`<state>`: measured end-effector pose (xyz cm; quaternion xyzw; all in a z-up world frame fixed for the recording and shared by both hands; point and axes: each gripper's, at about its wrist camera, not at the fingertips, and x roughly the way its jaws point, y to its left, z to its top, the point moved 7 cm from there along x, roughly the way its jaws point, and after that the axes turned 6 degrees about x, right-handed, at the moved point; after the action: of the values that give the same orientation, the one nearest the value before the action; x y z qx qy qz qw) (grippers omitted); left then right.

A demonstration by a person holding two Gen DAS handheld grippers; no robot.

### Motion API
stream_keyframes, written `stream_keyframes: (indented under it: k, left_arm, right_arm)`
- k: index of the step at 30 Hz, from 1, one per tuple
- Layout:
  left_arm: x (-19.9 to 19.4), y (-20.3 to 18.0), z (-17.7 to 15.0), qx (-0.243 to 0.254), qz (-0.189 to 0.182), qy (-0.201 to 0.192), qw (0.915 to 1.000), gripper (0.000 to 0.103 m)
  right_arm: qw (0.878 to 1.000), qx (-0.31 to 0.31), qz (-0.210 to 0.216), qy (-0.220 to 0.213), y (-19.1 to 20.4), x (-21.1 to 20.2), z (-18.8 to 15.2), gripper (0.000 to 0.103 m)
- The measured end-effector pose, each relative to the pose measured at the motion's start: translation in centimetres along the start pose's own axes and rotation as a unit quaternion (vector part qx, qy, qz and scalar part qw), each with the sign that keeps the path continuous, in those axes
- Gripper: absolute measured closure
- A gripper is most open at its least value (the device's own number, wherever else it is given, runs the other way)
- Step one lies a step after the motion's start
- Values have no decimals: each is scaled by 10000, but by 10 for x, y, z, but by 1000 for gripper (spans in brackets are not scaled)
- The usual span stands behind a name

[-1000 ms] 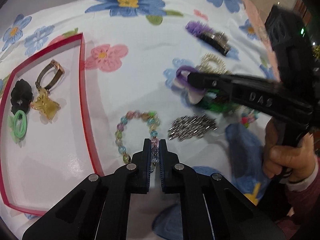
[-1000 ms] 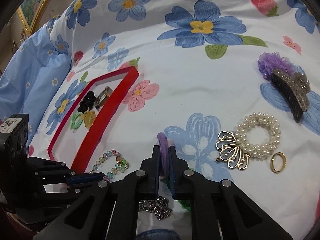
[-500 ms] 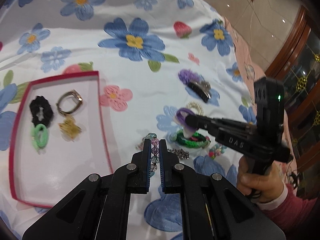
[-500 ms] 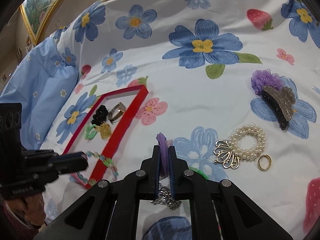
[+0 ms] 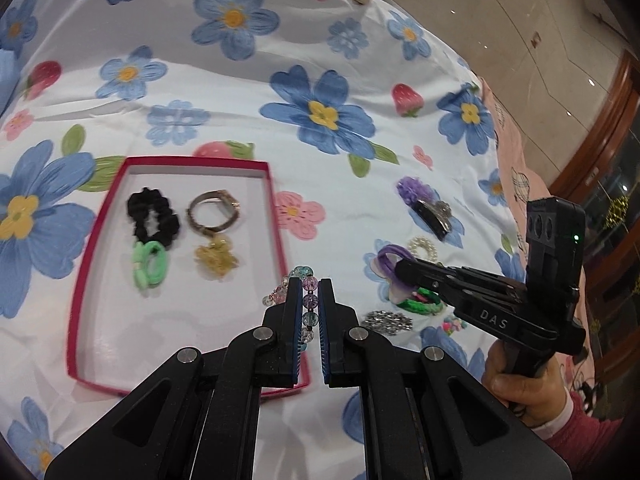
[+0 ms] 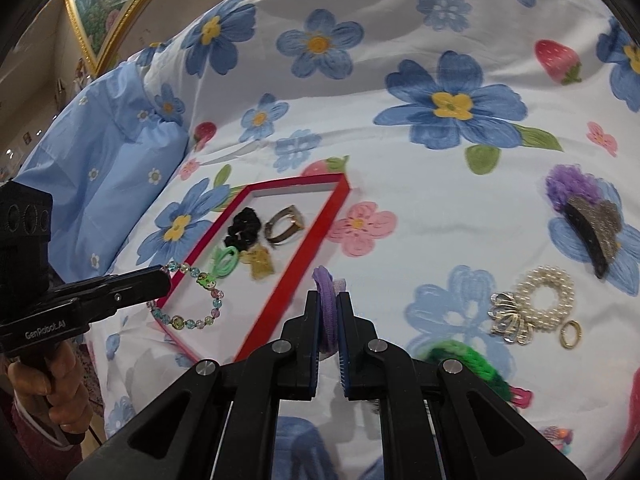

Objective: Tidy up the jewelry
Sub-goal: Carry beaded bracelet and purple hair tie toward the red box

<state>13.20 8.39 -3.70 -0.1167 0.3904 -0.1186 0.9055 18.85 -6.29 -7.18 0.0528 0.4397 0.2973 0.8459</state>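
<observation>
My left gripper is shut on a multicoloured bead bracelet and holds it in the air over the right rim of the red tray; in the right wrist view the bracelet hangs from it over the tray's near corner. My right gripper is shut on a purple hair tie, raised above the cloth right of the tray. The tray holds a black scrunchie, a green hair tie, a bronze bangle and a yellow clip.
On the floral cloth to the right lie a purple claw clip, a pearl bracelet, a silver fan clip, a gold ring, a green braided band and a silver chain. A blue pillow lies at the left.
Both grippers have lifted high off the cloth with their items. The left gripper has carried the bead bracelet left to the tray's edge.
</observation>
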Motion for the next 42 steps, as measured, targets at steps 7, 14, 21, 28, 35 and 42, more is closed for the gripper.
stream_keyframes:
  k: [7,14,21,28,35,42]
  left_arm:
    - [-9,24,-2,-214,127,-81,9997,97]
    - [-15,51,-7,-438,267,-105,9986,97]
    - [-14,73,-13,-625,365,-73,9974,97]
    - [-3,101,-18,-972,342,-42,9947,97]
    - [17,122,-22,-1217,270,80,9922,97]
    - [31,135,-24,-1284,367,150,9909,97]
  right_arm:
    - [9997,-164,163,89,27,13,-2,96]
    - [9984,-384,355,221,58,30,-5,96]
    - [9972,-477,479,334,77,51,-7,96]
    - [9965,-478,509,470,85,76,-8,96]
    - [9955,-535,429,651,86,105,-11,95]
    - [9947,-523,389,799,81,122,-14,95]
